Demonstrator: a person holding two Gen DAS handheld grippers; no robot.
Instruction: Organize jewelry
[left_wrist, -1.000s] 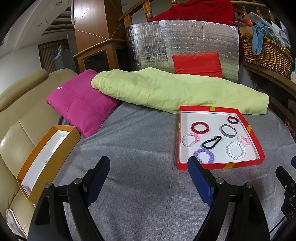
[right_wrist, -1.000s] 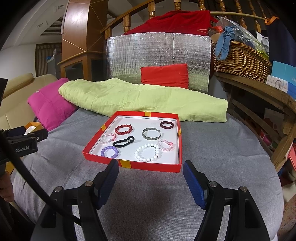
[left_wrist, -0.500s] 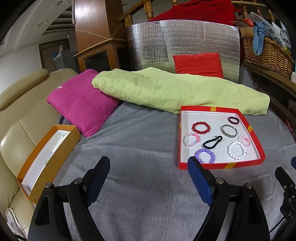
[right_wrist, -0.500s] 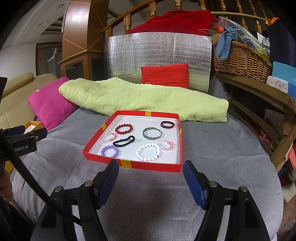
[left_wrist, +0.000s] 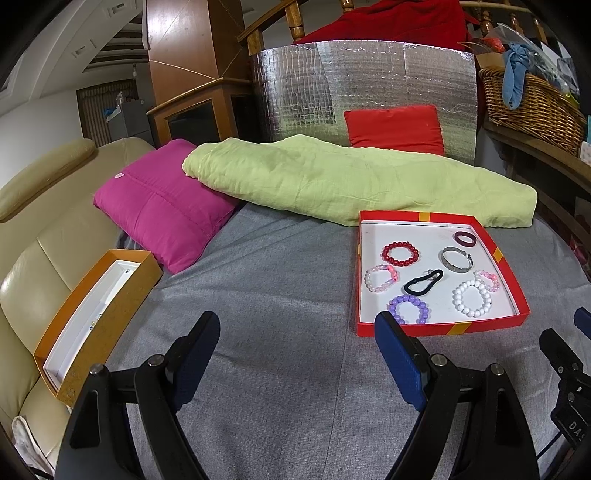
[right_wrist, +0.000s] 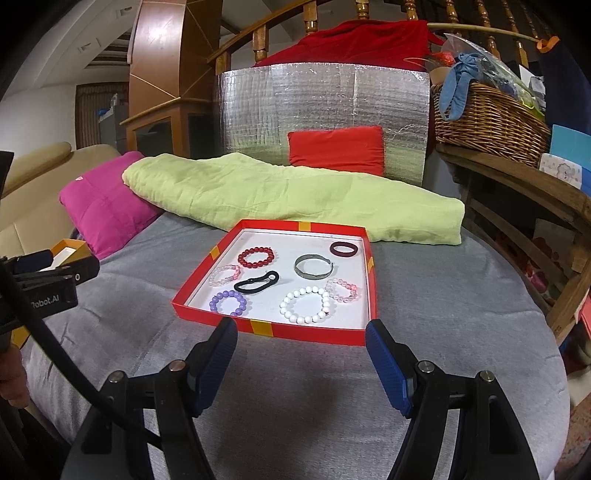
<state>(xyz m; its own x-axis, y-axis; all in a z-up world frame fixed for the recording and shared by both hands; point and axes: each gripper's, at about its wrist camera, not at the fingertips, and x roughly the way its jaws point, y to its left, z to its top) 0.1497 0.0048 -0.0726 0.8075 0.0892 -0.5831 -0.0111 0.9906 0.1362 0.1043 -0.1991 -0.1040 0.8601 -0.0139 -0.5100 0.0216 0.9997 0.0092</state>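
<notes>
On the grey bed (right_wrist: 443, 295) lay the red tray (right_wrist: 273, 328) of bracelets, an orange box (left_wrist: 122, 302) far left. Both grippers — left (left_wrist: 295, 336), right (right_wrist: 301, 341) — hovered with jaws released, empty. The nearest purple bracelet (right_wrist: 228, 302) suited a steep, rim-clearing approach.

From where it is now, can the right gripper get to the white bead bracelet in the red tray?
Probably yes. The right gripper is open and empty, just short of the red tray. The white bead bracelet lies uncovered behind the low near wall; the fingers must clear that wall.
</notes>
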